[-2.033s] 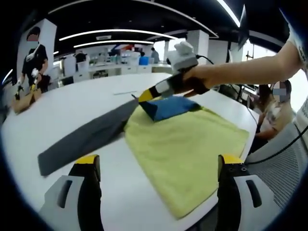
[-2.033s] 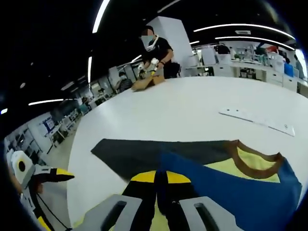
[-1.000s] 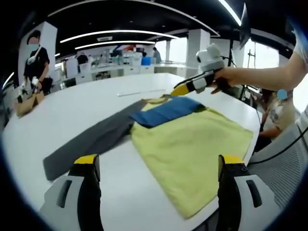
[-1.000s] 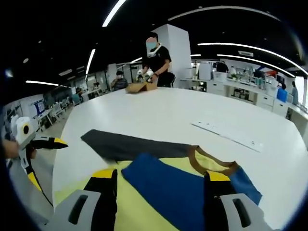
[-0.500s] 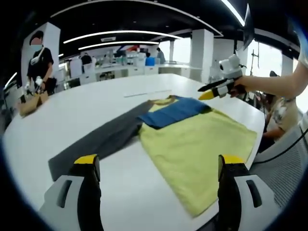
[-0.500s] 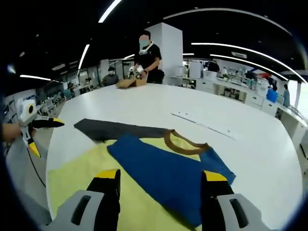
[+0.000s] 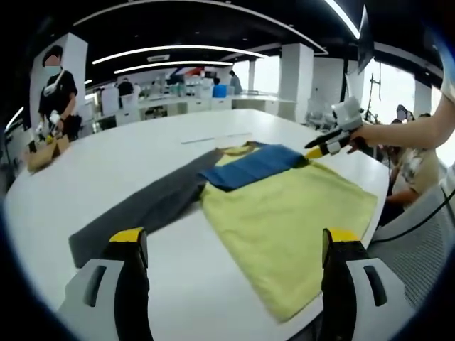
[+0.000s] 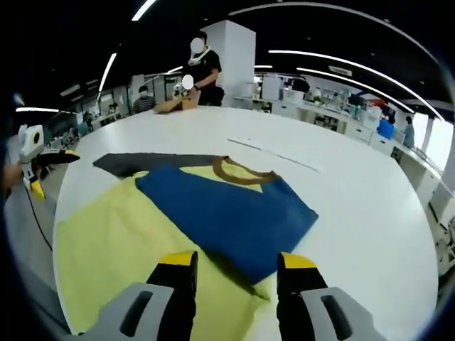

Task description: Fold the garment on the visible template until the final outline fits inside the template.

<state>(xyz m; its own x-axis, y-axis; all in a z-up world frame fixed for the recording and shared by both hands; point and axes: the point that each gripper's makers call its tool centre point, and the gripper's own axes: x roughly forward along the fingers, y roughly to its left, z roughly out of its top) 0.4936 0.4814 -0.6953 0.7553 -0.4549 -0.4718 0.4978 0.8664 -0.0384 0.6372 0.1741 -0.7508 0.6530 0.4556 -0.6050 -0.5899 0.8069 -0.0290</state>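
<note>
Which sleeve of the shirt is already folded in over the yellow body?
The blue sleeve: it lies folded across the yellow body. The dark grey sleeve lies stretched out flat on the white table.

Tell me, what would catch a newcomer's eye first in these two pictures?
Probably the bright yellow garment spread flat on the big white table, with its blue sleeve folded across the chest below the brown collar. A grey sleeve stretches out sideways on the table. The right gripper, open and held in a person's hand, hovers at the garment's far edge.
</note>
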